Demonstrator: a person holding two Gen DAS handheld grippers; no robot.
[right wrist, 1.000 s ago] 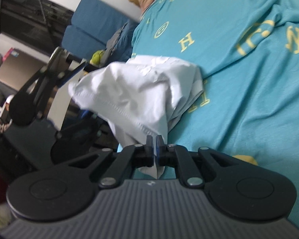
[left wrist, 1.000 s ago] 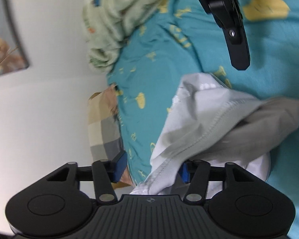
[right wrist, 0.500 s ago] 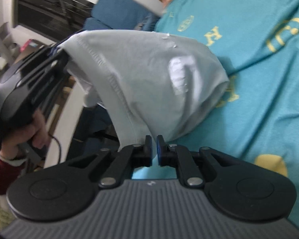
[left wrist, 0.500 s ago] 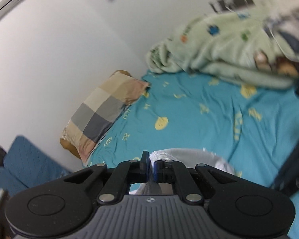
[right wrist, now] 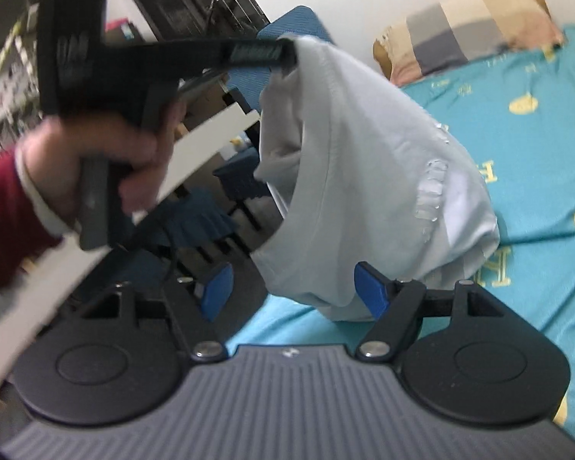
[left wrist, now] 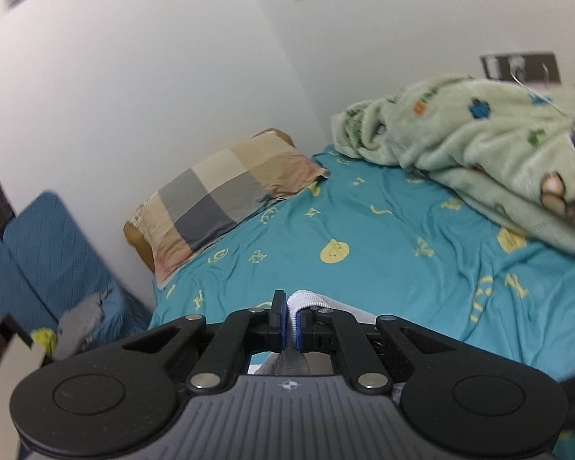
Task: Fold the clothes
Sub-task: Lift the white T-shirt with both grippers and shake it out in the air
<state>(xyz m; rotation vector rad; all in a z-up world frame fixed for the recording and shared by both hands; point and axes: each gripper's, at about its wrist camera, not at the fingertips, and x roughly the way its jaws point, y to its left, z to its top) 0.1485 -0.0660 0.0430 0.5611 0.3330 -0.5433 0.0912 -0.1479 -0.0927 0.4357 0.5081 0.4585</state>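
A pale grey-white garment [right wrist: 368,176] hangs in the air above the teal bed sheet [right wrist: 536,122]. My left gripper [left wrist: 291,320] is shut on a ribbed edge of the garment [left wrist: 306,301]; in the right wrist view it [right wrist: 283,53] holds the cloth up by its top corner. My right gripper [right wrist: 293,289] is open, its blue pads either side of the garment's lower hem, not gripping it. Most of the garment is hidden below the left gripper in the left wrist view.
A checked pillow [left wrist: 226,199] lies at the head of the bed by the white wall. A pale green fleece blanket [left wrist: 479,134] is heaped at the far right. A blue chair [left wrist: 38,245] and a white desk edge [right wrist: 195,142] stand beside the bed.
My left gripper closed on the garment's edge and lifted it high. My right gripper, shut on the hem before, has opened and let the cloth go.
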